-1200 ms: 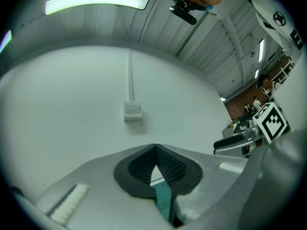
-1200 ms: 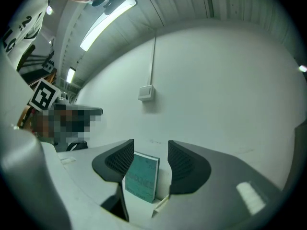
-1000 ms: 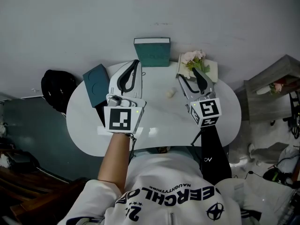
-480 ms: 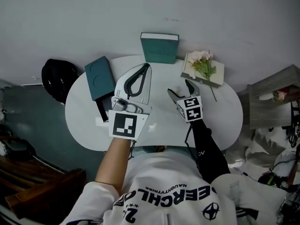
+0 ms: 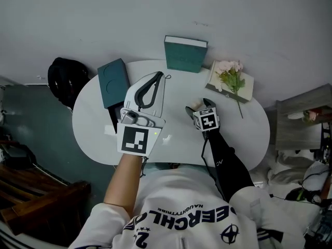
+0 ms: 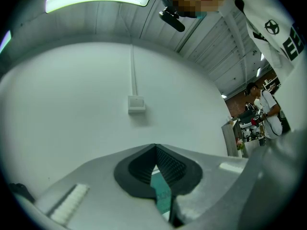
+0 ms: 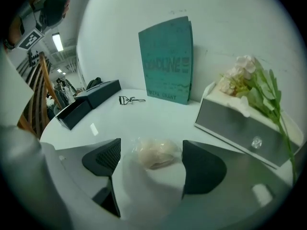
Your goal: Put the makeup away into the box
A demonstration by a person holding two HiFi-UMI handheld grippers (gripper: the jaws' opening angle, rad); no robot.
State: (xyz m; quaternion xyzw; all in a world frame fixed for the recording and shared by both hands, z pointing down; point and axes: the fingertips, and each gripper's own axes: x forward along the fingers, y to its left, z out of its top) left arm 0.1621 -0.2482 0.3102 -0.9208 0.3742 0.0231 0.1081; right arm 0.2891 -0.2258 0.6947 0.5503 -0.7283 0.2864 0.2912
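One small beige makeup puff [image 7: 154,153] sits in a clear crinkly wrap on the white oval desk [image 5: 93,128]. It looks soft and round, and it lies near the front edge, on your right side. Your right tongs [image 5: 198,108] are spread wide, one pad on each side of the puff, but not pressing on it. Your left tongs [image 6: 155,150] are clenched with nothing in them, and they hang above the middle of the desk.

At the left end of the desk is the dark teal box [image 5: 113,77], and just beside it is its open black tray [image 7: 72,113]. You cannot see inside the tray from here. A thin black eyelash curler [image 7: 128,99] lies on the desk in front of the standing teal book [image 5: 185,54]. A white box with pink flowers on top [image 5: 233,82] is at the back right.

A second ago your right tongs were up higher, close to the flowers. Now they have come down around the puff, and their jaws have just been opening. Your left tongs have hardly moved.
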